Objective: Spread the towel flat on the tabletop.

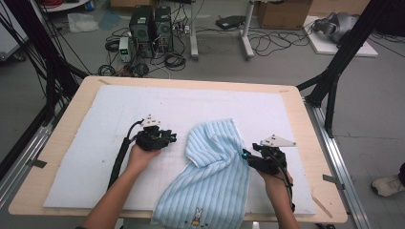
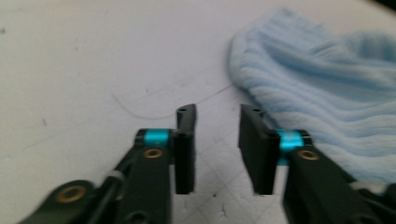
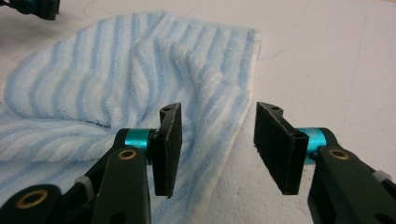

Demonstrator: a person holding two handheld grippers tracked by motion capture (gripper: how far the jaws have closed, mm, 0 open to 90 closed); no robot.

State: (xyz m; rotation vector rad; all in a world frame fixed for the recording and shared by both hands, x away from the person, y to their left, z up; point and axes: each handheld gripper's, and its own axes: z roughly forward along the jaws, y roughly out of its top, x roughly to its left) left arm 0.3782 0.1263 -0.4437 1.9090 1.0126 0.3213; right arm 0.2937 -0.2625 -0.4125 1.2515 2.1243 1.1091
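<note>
Pale blue striped towel [image 1: 212, 176] lying rumpled on the white-padded surface [image 1: 95, 157], between the two hands, near end draped over the front edge, far end folded back into a rounded hump. Long axis running roughly from the front edge away toward the far side, leaning a little to the left.

Left tongs [image 1: 168, 138] standing just left of the hump, tips pointing across at it, clear of the cloth; in the left gripper view the tongs [image 2: 217, 140] parted with bare padding between them, towel [image 2: 327, 102] off to their right and ahead. Nothing held.

Right tongs [image 1: 247, 155] sitting right at the towel's right-hand edge, nearer to the cloth than the left pair. In the right gripper view, tongs [image 3: 219, 144] gaping, towel's hem [image 3: 243, 112] running up between them, pads not pressing it.

Probably the hem on the right as the closer grab.
</note>
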